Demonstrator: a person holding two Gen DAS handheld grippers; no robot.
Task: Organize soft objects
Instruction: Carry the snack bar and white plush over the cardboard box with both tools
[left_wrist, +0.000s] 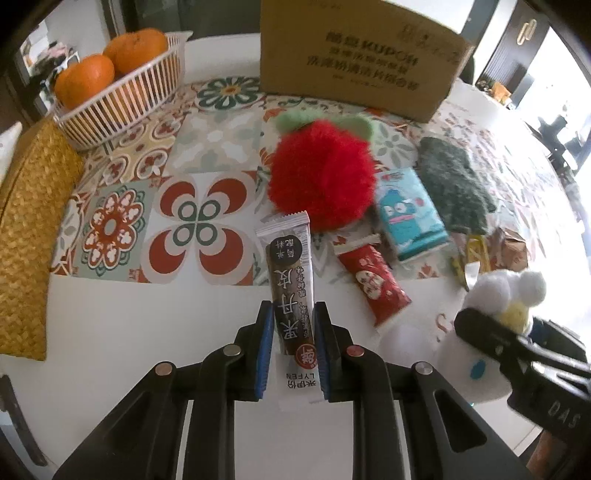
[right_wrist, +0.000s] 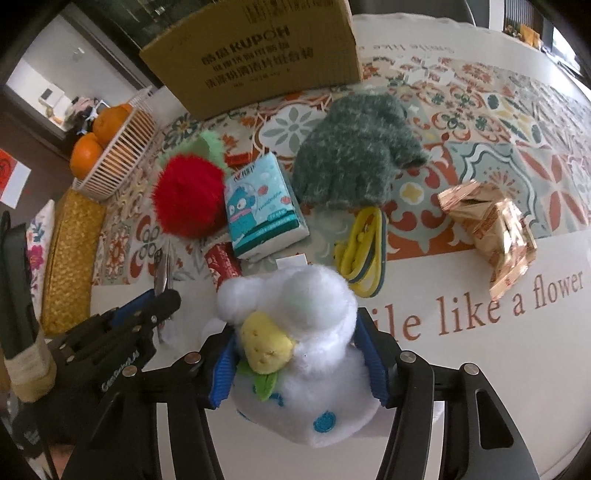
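Left gripper (left_wrist: 291, 314) fingers pinch a glossy brown snack bar (left_wrist: 290, 284) above the smooth worktop (left_wrist: 147, 332). Right gripper (right_wrist: 295, 350) fingers squeeze a fluffy white plush (right_wrist: 306, 354); fuzzy red pompom (right_wrist: 190, 195) lies at ten o'clock.

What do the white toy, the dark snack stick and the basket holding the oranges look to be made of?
White toy: fluffy plush fabric, matte, with long fuzzy pile and embroidered blue patches.
Dark snack stick: thin printed plastic or foil film, slightly glossy, with a crimped silvery end seal.
Basket: probably rigid white plastic, judging by its even moulded slats and smooth rim.
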